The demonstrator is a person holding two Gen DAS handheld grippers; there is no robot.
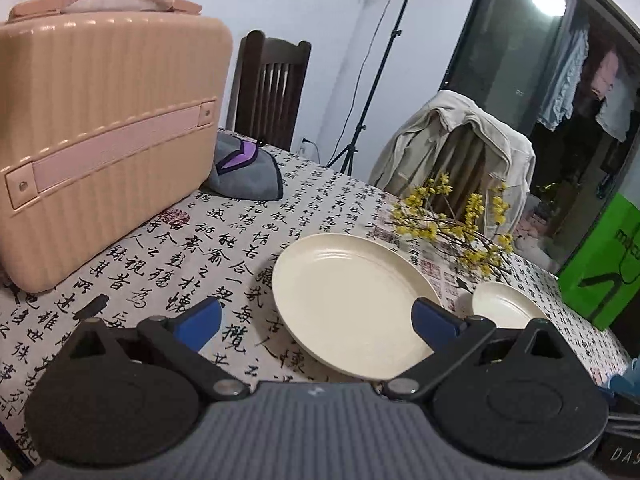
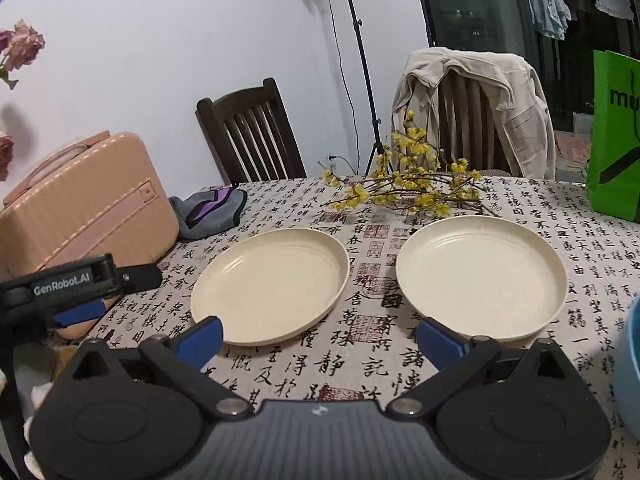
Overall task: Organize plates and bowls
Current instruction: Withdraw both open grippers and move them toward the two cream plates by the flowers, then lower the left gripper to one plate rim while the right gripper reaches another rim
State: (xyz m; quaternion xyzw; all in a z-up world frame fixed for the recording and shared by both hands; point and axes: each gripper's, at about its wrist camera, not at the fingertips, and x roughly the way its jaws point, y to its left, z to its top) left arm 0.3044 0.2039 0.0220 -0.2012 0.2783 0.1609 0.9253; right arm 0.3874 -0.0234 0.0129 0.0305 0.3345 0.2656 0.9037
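Two cream plates lie side by side on the calligraphy tablecloth [image 2: 360, 364]. In the right wrist view the left plate [image 2: 270, 284] and the right plate [image 2: 480, 276] sit just beyond my right gripper [image 2: 320, 340], which is open and holds nothing. In the left wrist view the near plate [image 1: 352, 304] lies partly between the blue fingertips of my open left gripper [image 1: 316, 320], and the other plate [image 1: 506, 306] shows to its right. A blue bowl's rim [image 2: 628, 364] enters at the right edge.
A pink case [image 1: 100, 160] stands at the table's left with a grey and purple cloth [image 1: 248, 172] beside it. Yellow flower branches [image 2: 412, 188] lie behind the plates. A green bag [image 2: 616, 136] stands at the right. Two chairs stand behind, one draped with a jacket [image 2: 476, 108].
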